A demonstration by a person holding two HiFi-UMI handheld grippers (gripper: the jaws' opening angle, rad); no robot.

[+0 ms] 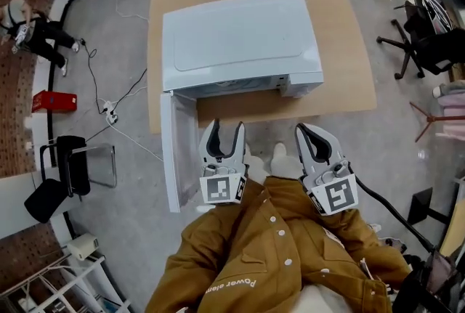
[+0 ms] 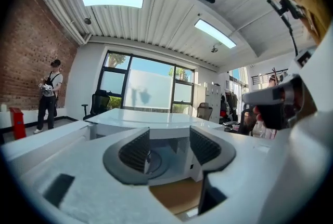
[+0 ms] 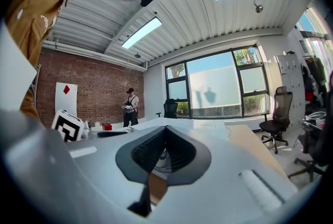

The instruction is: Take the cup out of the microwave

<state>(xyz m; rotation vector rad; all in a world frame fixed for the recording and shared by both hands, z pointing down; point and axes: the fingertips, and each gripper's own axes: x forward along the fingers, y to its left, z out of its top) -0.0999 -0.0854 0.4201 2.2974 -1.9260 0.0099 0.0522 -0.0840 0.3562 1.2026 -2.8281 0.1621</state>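
The cup cannot be made out; only the dim cavity of the white microwave (image 1: 243,43) shows, its door (image 1: 176,152) swung open to the left. The microwave sits on the wooden counter (image 1: 341,50). The left gripper (image 1: 225,127) faces the cavity, fingers apart with nothing between them. Beside it, the right gripper (image 1: 304,131) has its fingers closed together, empty.

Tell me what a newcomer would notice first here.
The white microwave sits on the wooden table, its door swung open at the left of the head view. Just in front of it, two hand-held grippers point toward it: the left gripper with its jaws apart and empty, and the right gripper with its jaws together.
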